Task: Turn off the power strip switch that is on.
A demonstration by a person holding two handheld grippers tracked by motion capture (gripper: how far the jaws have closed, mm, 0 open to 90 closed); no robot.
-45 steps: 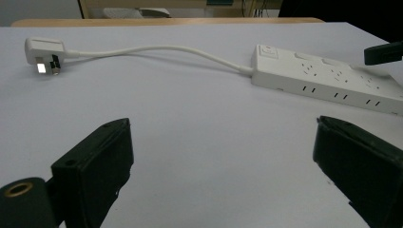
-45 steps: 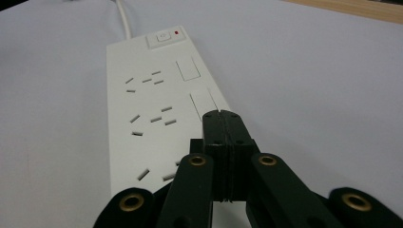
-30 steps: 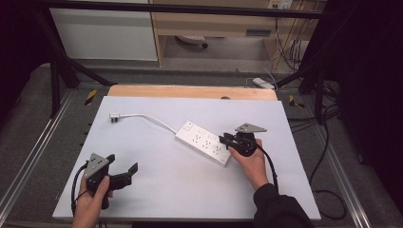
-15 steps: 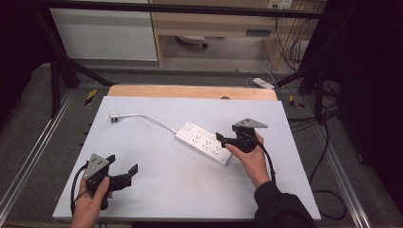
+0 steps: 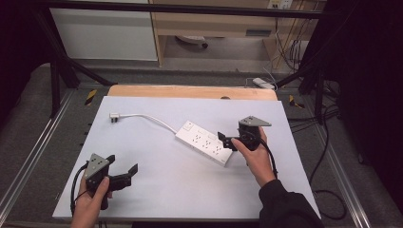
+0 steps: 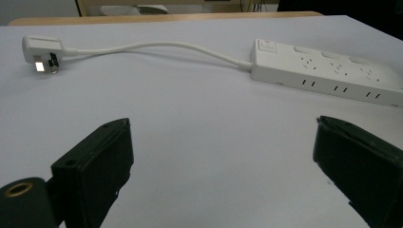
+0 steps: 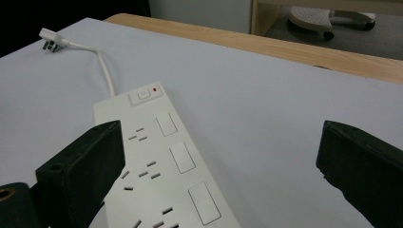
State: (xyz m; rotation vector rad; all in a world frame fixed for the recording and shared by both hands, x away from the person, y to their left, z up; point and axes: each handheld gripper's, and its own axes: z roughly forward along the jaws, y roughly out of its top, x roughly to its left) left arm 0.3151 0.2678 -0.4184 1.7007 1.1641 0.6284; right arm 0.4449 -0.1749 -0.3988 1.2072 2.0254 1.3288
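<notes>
- White power strip (image 5: pixel 206 143) lies flat on the white table (image 5: pixel 157 190), right of centre, angled from upper left to lower right. Same spot and angle as 1 s ago.
- Its cord (image 5: pixel 147 118) curves off to the upper left and ends at the plug (image 5: pixel 114 116), which lies alone on the table, well apart from both grippers.
- Right gripper (image 5: pixel 227 139): jaws wide apart, holding nothing. It sits at the strip's right end; the left jaw is over the sockets in the right gripper view (image 7: pixel 223 175). Whether it touches the strip: can't tell from these angles.
- Against the earlier frames the right gripper has shifted slightly up and right along the strip's end. Small move only.
- Left gripper (image 5: pixel 126 172): jaws spread wide, empty, near the table's front-left edge, well apart from the strip. In its own view (image 6: pixel 223 175) it faces the strip (image 6: pixel 328 71) and plug (image 6: pixel 42 51) across bare table.
- The left gripper's position matches the earlier frames; the hand (image 5: pixel 90 206) hasn't moved.
- Strip's switch (image 7: pixel 144 95) sits at the cord end, with a small red mark beside it.
</notes>
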